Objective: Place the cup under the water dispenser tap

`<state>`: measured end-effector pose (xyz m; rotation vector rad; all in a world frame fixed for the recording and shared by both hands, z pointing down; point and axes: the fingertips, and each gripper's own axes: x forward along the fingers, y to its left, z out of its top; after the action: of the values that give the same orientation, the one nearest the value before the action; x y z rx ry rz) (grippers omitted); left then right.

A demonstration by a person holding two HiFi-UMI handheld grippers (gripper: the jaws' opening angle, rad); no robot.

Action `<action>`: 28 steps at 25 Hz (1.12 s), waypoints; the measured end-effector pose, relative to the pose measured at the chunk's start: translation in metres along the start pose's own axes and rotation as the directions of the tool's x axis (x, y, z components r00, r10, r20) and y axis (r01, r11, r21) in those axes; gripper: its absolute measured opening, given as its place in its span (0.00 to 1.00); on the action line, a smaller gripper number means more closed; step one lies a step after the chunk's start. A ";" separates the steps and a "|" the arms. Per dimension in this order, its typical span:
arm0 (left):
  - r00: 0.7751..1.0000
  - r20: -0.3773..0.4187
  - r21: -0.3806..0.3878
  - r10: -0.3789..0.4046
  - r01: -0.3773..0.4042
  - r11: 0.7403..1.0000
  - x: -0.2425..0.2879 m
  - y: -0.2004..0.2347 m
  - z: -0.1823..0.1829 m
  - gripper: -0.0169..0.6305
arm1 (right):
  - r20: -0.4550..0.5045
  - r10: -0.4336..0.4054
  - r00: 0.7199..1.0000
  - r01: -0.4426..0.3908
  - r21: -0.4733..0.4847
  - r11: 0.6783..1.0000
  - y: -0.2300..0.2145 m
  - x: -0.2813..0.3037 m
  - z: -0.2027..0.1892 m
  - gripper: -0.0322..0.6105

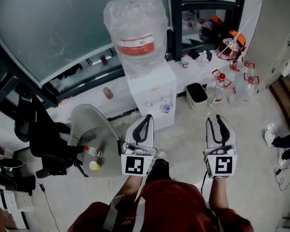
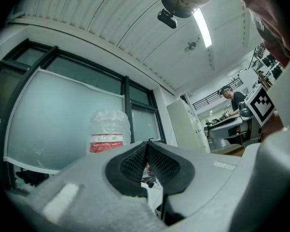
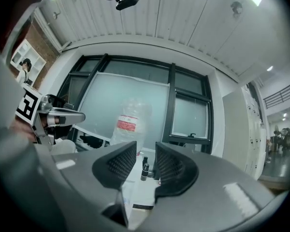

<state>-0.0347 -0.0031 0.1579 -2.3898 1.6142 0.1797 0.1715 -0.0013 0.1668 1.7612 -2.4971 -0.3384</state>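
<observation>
Far left, the round grey table (image 1: 84,124) carries a small yellow cup (image 1: 94,166) and a red-capped bottle (image 1: 93,152), both untouched. Left gripper (image 1: 146,117) is held up in front of the person, jaws closed tip to tip, nothing between them. The small white cup with a bluish rim (image 1: 166,107) stands in the front recess of the white water dispenser (image 1: 152,88), apparently under the taps; can't tell which tap. Right gripper (image 1: 215,120) is well clear of it, jaws a narrow gap apart and empty. Placement looks done. Next: check the cup is centred under a spout and keep both grippers off it.
</observation>
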 end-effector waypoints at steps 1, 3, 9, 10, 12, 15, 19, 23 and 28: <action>1.000 -0.002 -0.004 -0.002 0.002 1.000 0.000 0.000 0.001 0.02 | -0.003 0.004 1.000 -0.004 -0.003 1.000 0.001 0.000 0.000 0.24; 1.000 -0.003 -0.010 -0.002 0.002 1.000 -0.002 0.002 0.002 0.02 | -0.004 0.007 1.000 -0.007 0.002 1.000 0.004 0.000 0.002 0.23; 1.000 0.001 -0.007 -0.007 0.007 1.000 -0.005 0.003 0.005 0.02 | -0.006 0.010 1.000 -0.010 -0.002 1.000 0.007 0.001 0.004 0.21; 1.000 0.001 -0.007 -0.008 0.008 1.000 -0.005 0.003 0.004 0.02 | -0.005 0.011 1.000 -0.011 -0.006 1.000 0.007 0.001 0.003 0.20; 1.000 0.000 -0.011 -0.008 0.008 1.000 -0.006 0.002 0.003 0.02 | 0.000 0.009 1.000 -0.009 -0.010 1.000 0.008 0.000 0.003 0.20; 1.000 -0.003 -0.009 -0.008 0.008 1.000 -0.006 0.002 -0.001 0.02 | 0.005 -0.006 1.000 0.006 0.015 1.000 0.008 -0.001 0.007 0.19; 1.000 -0.005 -0.022 -0.003 0.003 1.000 -0.006 0.003 -0.005 0.02 | 0.016 -0.018 1.000 0.018 0.004 1.000 0.005 -0.001 0.006 0.16; 1.000 -0.004 -0.023 -0.006 0.006 1.000 -0.005 0.001 -0.006 0.02 | 0.017 -0.030 0.999 0.030 0.019 0.999 0.003 -0.002 0.008 0.11; 1.000 -0.014 -0.031 -0.009 0.009 0.999 -0.005 -0.002 -0.009 0.02 | 0.018 -0.023 1.000 0.023 0.018 1.000 0.003 -0.005 0.006 0.07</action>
<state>-0.0351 -0.0003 0.1683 -2.4260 1.6177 0.1879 0.1688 0.0049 0.1620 1.8030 -2.5020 -0.3366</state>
